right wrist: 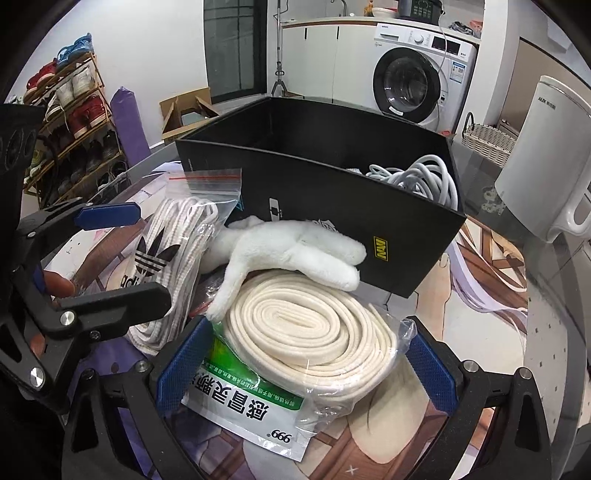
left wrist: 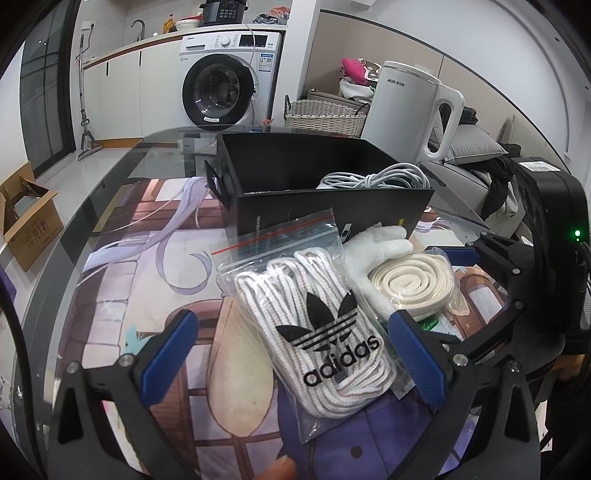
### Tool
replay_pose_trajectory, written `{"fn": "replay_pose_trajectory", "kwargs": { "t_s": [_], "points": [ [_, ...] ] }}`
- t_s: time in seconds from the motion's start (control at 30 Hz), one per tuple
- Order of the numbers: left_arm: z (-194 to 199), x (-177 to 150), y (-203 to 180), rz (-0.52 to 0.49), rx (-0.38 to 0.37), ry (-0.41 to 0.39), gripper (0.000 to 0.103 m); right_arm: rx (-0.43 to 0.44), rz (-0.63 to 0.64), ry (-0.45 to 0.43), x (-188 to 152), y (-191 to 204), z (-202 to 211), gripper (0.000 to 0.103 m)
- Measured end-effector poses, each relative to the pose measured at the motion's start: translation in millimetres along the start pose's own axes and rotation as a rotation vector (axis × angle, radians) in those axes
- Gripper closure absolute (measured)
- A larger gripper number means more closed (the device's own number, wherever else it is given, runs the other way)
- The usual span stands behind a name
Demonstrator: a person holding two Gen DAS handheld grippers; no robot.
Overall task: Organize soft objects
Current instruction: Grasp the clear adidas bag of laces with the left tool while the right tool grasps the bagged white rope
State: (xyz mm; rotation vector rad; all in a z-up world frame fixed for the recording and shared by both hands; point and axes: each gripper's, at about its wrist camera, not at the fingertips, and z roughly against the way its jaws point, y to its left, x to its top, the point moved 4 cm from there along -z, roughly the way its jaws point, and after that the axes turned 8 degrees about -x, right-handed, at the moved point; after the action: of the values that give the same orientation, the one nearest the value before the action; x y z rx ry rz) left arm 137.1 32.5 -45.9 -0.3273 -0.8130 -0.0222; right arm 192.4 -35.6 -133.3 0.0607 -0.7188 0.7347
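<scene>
Black box (left wrist: pixel 332 206) edge touching laces bag (left wrist: pixel 314 332).

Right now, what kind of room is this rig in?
Most likely a home: a combined laundry and living area. A front-loading washing machine sits under a counter with a faucet, a shoe rack lines one wall, and a wicker basket stands nearby.

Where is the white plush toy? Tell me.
The white plush toy lies against the black box's front wall, draped over the bagged cream coil, right of the shoelace bag.
</scene>
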Motion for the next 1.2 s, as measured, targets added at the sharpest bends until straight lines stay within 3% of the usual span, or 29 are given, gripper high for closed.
{"fn": "replay_pose_trajectory", "kwargs": {
  "t_s": [0.2, 0.4, 0.53, 0.63, 0.77, 0.97, 1.03, 1.1, 1.2],
  "points": [
    [-1, 0, -1, -0.001, -0.001, 0.005, 0.000, 0.030, 0.004, -0.026, -11, -1, 18, 0.038],
    [-2, 0, -1, -0.007, 0.004, 0.009, 0.000, 0.046, -0.036, -0.039, -28, -8, 34, 0.049],
    [-2, 0, -2, -0.012, 0.008, 0.010, 0.000, 0.065, -0.052, -0.025, -39, -14, 43, 0.050],
    [-3, -1, -3, -0.017, 0.010, 0.010, 0.000, 0.073, -0.065, -0.017, -45, -18, 46, 0.045],
    [-3, -1, -4, -0.022, 0.011, 0.011, 0.000, 0.072, -0.062, -0.016, -43, -22, 43, 0.021],
    [-3, -1, -4, -0.022, 0.009, 0.015, 0.000, 0.080, 0.023, 0.019, -36, -10, 26, 0.021],
    [-3, -1, -4, -0.022, 0.008, 0.015, 0.000, 0.096, 0.038, 0.020, -34, -6, 22, 0.026],
    [-3, -1, -4, -0.021, 0.008, 0.017, 0.000, 0.113, 0.049, 0.010, -33, -2, 25, 0.045],
    [-4, -1, -4, -0.018, 0.006, 0.021, 0.000, 0.113, 0.046, -0.002, -36, -1, 31, 0.054]
  ]
}}
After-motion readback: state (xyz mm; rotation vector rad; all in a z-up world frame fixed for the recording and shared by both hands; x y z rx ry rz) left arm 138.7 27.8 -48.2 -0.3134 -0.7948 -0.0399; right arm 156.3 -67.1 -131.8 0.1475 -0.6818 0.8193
